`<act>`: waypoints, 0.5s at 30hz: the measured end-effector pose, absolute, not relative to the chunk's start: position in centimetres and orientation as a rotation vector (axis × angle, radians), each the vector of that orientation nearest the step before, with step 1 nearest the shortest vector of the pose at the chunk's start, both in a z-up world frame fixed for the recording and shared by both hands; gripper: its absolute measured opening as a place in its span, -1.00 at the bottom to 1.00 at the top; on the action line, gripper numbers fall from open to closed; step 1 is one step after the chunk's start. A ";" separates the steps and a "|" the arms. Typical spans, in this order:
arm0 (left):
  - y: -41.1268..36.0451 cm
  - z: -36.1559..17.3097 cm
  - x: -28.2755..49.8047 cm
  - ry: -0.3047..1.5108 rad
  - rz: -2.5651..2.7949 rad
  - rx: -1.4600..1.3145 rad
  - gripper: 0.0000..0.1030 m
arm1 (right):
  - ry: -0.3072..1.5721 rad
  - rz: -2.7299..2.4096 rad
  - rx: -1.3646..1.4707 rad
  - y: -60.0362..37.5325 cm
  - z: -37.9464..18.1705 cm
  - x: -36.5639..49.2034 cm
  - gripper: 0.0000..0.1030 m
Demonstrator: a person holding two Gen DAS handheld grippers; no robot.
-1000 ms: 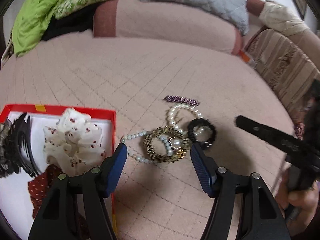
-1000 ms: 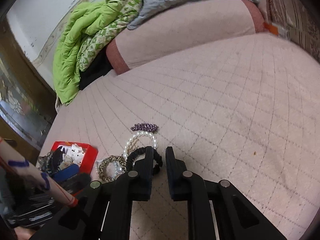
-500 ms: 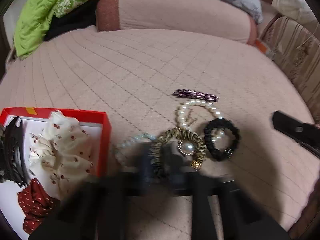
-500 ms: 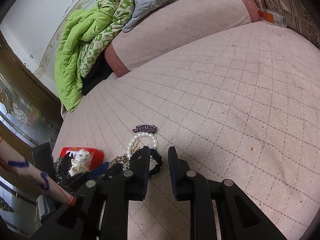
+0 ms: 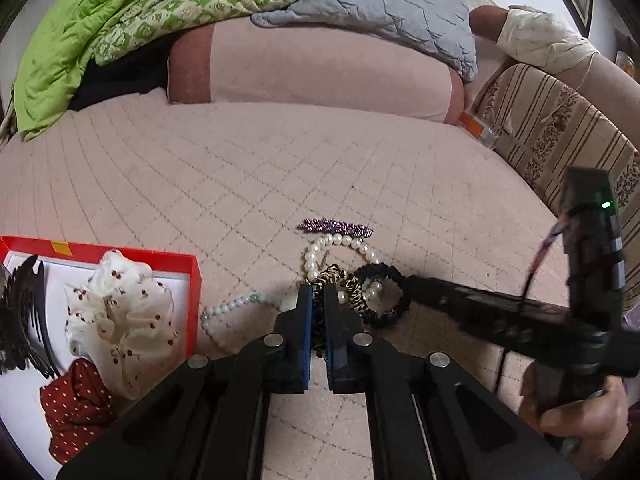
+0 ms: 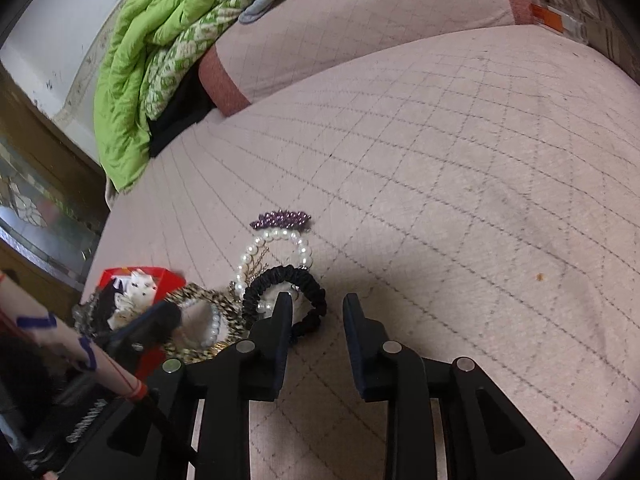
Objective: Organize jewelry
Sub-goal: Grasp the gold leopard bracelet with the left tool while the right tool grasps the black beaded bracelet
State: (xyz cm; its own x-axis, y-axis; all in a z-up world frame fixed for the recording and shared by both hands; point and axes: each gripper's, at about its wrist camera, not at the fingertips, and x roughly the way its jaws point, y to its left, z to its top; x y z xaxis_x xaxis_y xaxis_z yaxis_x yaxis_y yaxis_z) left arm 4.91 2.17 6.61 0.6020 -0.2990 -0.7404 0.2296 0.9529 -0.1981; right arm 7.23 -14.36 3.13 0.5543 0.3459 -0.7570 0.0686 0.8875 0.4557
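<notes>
A pile of jewelry lies on the pink quilted bed: a gold-and-black braided bracelet [image 5: 347, 283], a pearl bracelet [image 5: 340, 242], a black scrunchie [image 5: 384, 312], a pale bead string [image 5: 228, 310] and a purple beaded clip [image 5: 335, 226]. My left gripper [image 5: 318, 294] is shut on the near edge of the gold-and-black bracelet. My right gripper [image 6: 314, 306] is open, its left finger over the black scrunchie [image 6: 285, 286], beside the pearl bracelet [image 6: 276, 248] and purple clip [image 6: 281, 219].
A red-rimmed white tray [image 5: 132, 258] at the left holds a white cherry-print scrunchie [image 5: 120, 316], a red dotted scrunchie [image 5: 76, 408] and a black comb [image 5: 24, 320]. A pink bolster [image 5: 312, 72], green quilt [image 5: 120, 4] and grey quilt lie behind. A striped sofa arm [image 5: 560, 136] stands right.
My left gripper moved forward and closed from wide open onto the gold-and-black bracelet. My right gripper came closer to the black scrunchie and opened wider.
</notes>
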 end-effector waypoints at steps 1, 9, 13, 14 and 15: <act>2.3 6.8 5.0 0.866 -0.309 -0.087 -0.90 | 0.981 0.164 0.447 -13.9 3.0 7.5 -0.45; 2.7 7.5 5.0 0.829 -0.298 -0.085 -0.90 | 1.000 0.124 0.162 -10.2 2.6 8.1 -0.80; 2.8 8.1 4.8 0.801 -0.299 -0.095 -0.90 | 0.936 0.087 0.159 -11.1 4.0 7.1 -0.84; 2.8 8.3 4.7 0.793 -0.300 -0.097 -0.90 | 0.911 0.078 0.154 -11.3 4.6 6.7 -0.85; 2.8 8.5 4.6 0.780 -0.295 -0.098 -0.90 | 0.871 0.072 0.159 -11.8 5.5 6.2 -0.84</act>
State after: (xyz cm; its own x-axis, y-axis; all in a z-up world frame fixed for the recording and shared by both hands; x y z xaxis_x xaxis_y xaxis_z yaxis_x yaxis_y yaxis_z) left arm 4.58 2.84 8.47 0.6721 -0.2977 -0.6780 0.2258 0.9544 -0.1953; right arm 6.19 -11.78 5.52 0.6423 0.1281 -0.7556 0.0019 0.9857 0.1687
